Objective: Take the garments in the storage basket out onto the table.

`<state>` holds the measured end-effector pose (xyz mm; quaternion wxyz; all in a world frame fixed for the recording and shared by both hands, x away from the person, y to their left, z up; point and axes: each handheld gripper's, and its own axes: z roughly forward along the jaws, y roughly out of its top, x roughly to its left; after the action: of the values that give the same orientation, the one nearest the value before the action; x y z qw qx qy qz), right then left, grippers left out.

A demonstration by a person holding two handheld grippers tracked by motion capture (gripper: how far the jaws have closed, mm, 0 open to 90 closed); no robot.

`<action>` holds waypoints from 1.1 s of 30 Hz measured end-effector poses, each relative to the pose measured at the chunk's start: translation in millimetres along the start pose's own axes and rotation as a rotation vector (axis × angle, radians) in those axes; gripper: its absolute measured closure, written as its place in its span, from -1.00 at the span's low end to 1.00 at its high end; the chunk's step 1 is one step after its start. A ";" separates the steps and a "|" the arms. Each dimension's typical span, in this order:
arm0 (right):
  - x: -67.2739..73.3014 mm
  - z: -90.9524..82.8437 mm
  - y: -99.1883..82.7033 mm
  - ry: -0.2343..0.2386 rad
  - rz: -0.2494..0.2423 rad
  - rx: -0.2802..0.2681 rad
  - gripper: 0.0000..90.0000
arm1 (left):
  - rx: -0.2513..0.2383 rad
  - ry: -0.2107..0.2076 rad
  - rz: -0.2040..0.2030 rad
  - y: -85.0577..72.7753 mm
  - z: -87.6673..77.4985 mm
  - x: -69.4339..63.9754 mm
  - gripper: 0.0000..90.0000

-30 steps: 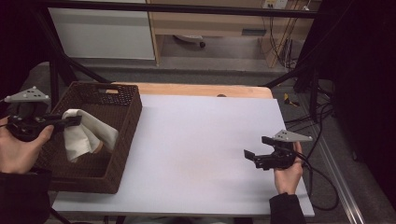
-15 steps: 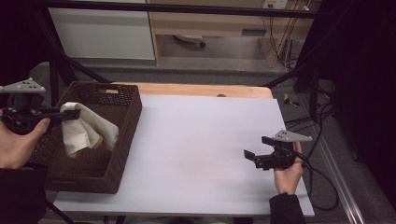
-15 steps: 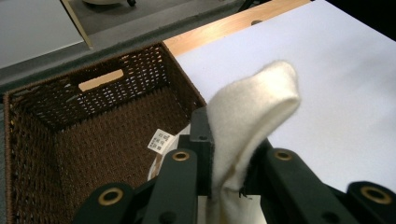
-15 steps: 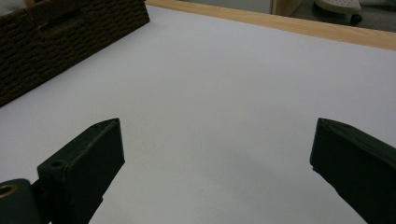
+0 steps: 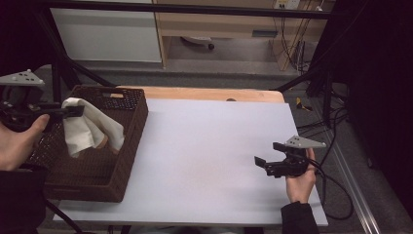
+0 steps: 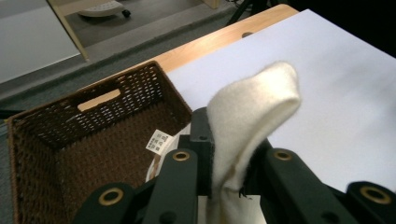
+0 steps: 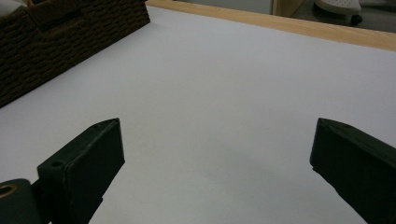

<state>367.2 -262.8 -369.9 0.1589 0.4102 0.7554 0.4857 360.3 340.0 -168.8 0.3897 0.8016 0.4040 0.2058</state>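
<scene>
The left tongs (image 6: 233, 154) are clamped on a fold of a cream cloth (image 6: 252, 112), which rises in a rounded loop above the black jaws. In the high view these tongs (image 5: 73, 111) hold the cloth (image 5: 92, 129) above a brown wicker basket (image 5: 124, 165), the rest of it draping down into the basket. A small white tag (image 6: 159, 141) sewn to the cloth shows just beside the jaws; its print is too small to read. The basket (image 6: 60, 135) has a slot handle cut in its far wall and stands at the left end of the white worktop (image 5: 209, 146).

The right tongs (image 5: 268, 157) are open and hold nothing, low over the worktop near its right edge, well apart from the basket. In the right gripper view their jaws stand wide, bare worktop (image 7: 224, 93) between them.
</scene>
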 end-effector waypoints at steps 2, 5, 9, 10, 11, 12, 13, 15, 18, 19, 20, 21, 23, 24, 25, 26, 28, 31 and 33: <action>0.0 0.1 0.0 0.000 0.000 0.001 -0.93 | 0.000 -0.002 0.004 1.4 0.1 -0.7 0.77; -0.1 -0.1 0.0 0.000 0.000 -0.002 -0.93 | -0.003 -0.008 0.013 6.5 1.3 -3.5 0.77; 0.0 0.1 0.0 0.001 0.000 0.000 -0.93 | -0.015 -0.031 0.010 10.9 3.2 -6.1 0.77; 0.0 0.1 0.0 0.000 0.000 0.000 -0.93 | -0.013 -0.034 0.014 12.2 3.7 -6.4 0.77; -0.1 0.0 0.0 0.000 0.000 0.000 -0.93 | -0.014 -0.034 0.010 13.4 4.6 -7.4 0.77; -0.1 -0.1 0.0 0.000 0.000 -0.001 -0.93 | -0.014 -0.034 0.013 14.7 5.4 -7.7 0.77; -0.3 -0.2 0.0 0.000 -0.001 -0.001 -0.93 | -0.014 -0.038 0.013 15.7 5.8 -8.1 0.77; -0.1 -0.2 -0.1 -0.001 -0.003 -0.004 -0.93 | -0.024 -0.048 0.012 18.5 7.6 -10.0 0.77; -0.2 -0.2 -0.1 0.000 -0.003 -0.003 -0.93 | -0.027 -0.058 0.022 22.4 9.8 -14.3 0.77; -0.3 -0.3 -0.1 -0.001 -0.003 -0.002 -0.93 | -0.028 -0.063 0.024 23.7 10.6 -16.0 0.77; -0.3 -0.4 0.0 -0.001 -0.002 -0.003 -0.93 | -0.027 -0.067 0.029 25.1 11.3 -17.5 0.77; -0.3 -0.4 0.0 0.000 -0.002 -0.003 -0.93 | -0.029 -0.073 0.033 26.3 12.1 -19.0 0.77; -0.3 -0.4 0.0 0.000 -0.002 -0.003 -0.93 | -0.030 -0.084 0.038 28.3 13.6 -21.9 0.77; -0.3 -0.4 0.0 0.000 -0.002 -0.002 -0.93 | -0.031 -0.087 0.041 29.4 14.7 -23.5 0.77; -0.3 -0.4 0.0 0.000 -0.002 -0.003 -0.93 | -0.030 -0.090 0.045 30.7 16.2 -25.3 0.77; -0.3 -0.4 0.0 0.000 -0.002 -0.002 -0.93 | -0.031 -0.092 0.046 31.7 17.7 -26.6 0.77; -0.3 -0.5 0.0 0.000 -0.002 -0.002 -0.93 | -0.032 -0.100 0.050 33.6 20.5 -28.9 0.77; -0.3 -0.4 -0.1 -0.001 -0.003 -0.002 -0.93 | -0.030 -0.113 0.056 36.0 24.7 -32.6 0.77; -0.3 -0.4 0.0 -0.001 -0.001 -0.002 -0.93 | -0.028 -0.121 0.061 37.7 28.0 -35.9 0.77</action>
<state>367.1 -263.3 -369.8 0.1601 0.4099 0.7549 0.4863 375.6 284.2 -156.6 0.4181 0.8191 0.3522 0.1741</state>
